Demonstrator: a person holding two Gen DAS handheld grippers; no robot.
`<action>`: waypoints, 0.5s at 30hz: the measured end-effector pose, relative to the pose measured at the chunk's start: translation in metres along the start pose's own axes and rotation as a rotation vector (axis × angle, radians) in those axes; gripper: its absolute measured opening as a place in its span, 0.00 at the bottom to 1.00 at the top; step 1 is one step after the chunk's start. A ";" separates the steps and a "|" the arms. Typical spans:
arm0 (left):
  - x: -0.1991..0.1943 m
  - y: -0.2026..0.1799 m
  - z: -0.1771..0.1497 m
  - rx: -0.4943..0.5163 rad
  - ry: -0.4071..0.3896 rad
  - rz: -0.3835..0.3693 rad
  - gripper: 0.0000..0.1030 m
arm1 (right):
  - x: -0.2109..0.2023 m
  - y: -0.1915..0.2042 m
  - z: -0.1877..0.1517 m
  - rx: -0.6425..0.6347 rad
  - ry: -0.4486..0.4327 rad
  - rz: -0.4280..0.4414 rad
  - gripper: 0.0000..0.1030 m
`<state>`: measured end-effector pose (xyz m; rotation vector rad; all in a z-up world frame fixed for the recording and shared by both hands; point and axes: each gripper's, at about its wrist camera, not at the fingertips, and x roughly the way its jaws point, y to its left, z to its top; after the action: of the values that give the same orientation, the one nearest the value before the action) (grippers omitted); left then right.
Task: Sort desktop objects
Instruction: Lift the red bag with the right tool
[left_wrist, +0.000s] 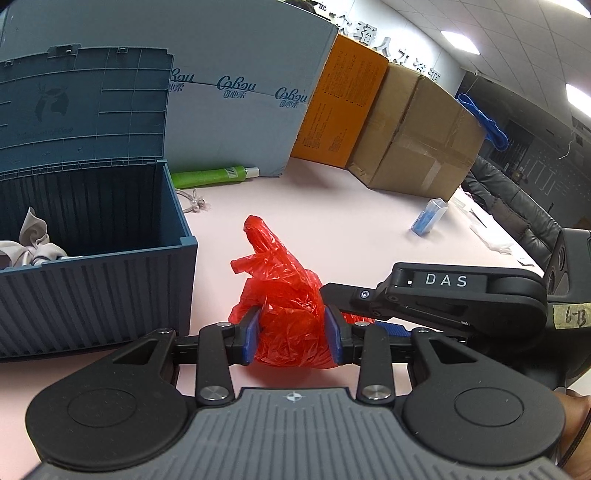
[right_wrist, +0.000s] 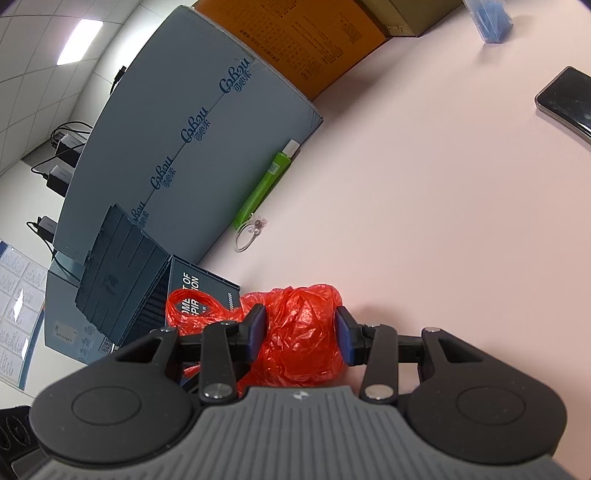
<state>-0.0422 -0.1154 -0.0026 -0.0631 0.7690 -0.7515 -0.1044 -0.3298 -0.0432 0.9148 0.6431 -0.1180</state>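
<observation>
Looking along the left gripper (left_wrist: 291, 334), its blue pads (left_wrist: 252, 338) press against both sides of a crumpled red plastic bag (left_wrist: 280, 291), the jaws part-way closed on it. The bag lies on the pink tabletop (left_wrist: 351, 221) just beside the open blue storage box (left_wrist: 96, 288), which holds a pale cloth (left_wrist: 31, 243). The right gripper (left_wrist: 373, 314) reaches in from the right, touching the same bag. Farther back lie a green tube (left_wrist: 212, 176), a beaded ring (left_wrist: 194, 205) and a small blue container (left_wrist: 428, 218), with cardboard boxes (left_wrist: 413, 144) behind.

From the right wrist, the right gripper (right_wrist: 301, 332) likewise has the red plastic bag (right_wrist: 299, 328) between its pads (right_wrist: 345, 339), the jaws partly closed around the bundle. The storage box (right_wrist: 199, 288) stands just to the left, touching the bag's handle loop. A dark phone (right_wrist: 569, 99) lies well apart at the right edge.
</observation>
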 end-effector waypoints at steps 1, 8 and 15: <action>0.000 0.001 0.000 0.001 0.000 -0.001 0.30 | 0.000 0.000 -0.001 0.000 -0.001 -0.001 0.42; 0.001 0.003 0.000 0.002 0.006 -0.013 0.30 | -0.002 0.001 -0.003 0.001 -0.009 -0.014 0.44; 0.005 0.002 0.001 0.006 0.011 -0.030 0.30 | -0.006 0.000 -0.004 -0.001 -0.022 -0.025 0.44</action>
<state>-0.0381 -0.1169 -0.0054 -0.0653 0.7773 -0.7827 -0.1108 -0.3277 -0.0416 0.9039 0.6341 -0.1500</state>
